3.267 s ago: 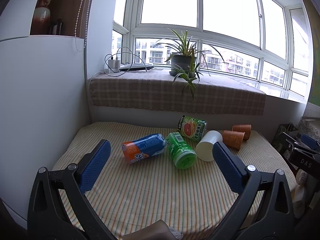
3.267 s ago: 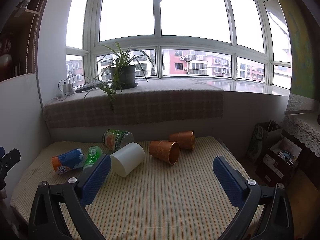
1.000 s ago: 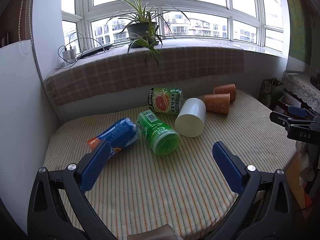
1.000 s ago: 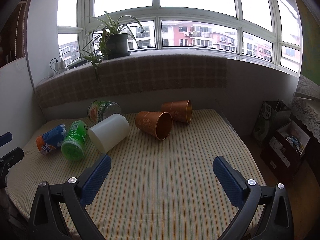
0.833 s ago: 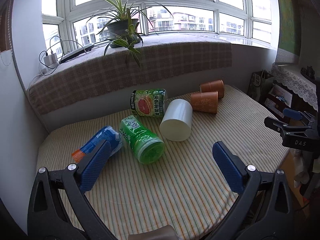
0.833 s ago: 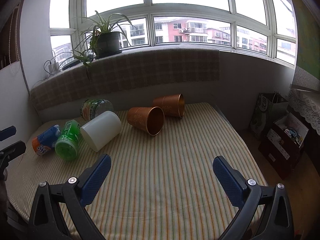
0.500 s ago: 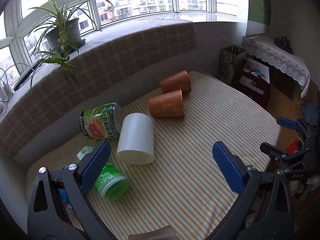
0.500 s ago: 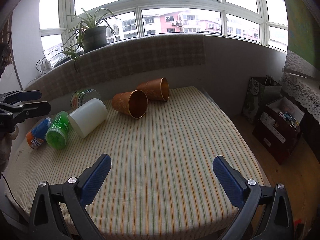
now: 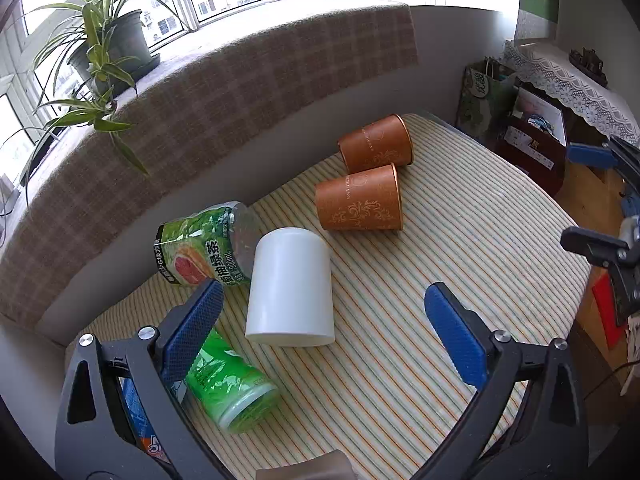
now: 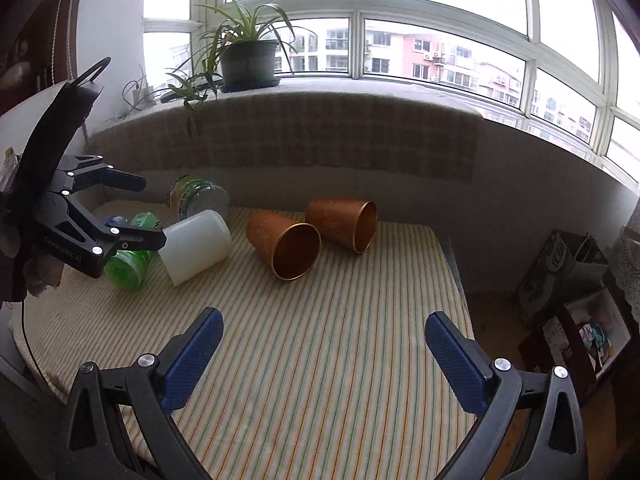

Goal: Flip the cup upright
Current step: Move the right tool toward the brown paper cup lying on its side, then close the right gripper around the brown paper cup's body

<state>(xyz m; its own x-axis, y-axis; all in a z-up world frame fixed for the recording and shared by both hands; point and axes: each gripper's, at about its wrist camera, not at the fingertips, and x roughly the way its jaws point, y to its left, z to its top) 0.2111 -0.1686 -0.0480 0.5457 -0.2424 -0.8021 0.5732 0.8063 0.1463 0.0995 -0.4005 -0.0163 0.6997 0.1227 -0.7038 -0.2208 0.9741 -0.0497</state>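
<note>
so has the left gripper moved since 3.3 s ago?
Yes. The left gripper has swung in over the green bottle, where earlier only its tip showed at the frame edge.

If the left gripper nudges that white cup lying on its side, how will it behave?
The white cup lies on its side, a smooth cylinder, so it would probably roll across the striped cloth. It looks like plain plastic, likely light and stiff. The green bottle beside it may stop it.

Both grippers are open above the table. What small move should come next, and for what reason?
Probably lower the left gripper over the white cup. It lies on its side, right ahead between the open fingers, and nothing is gripped yet. The right gripper is farther from any cup.
</note>
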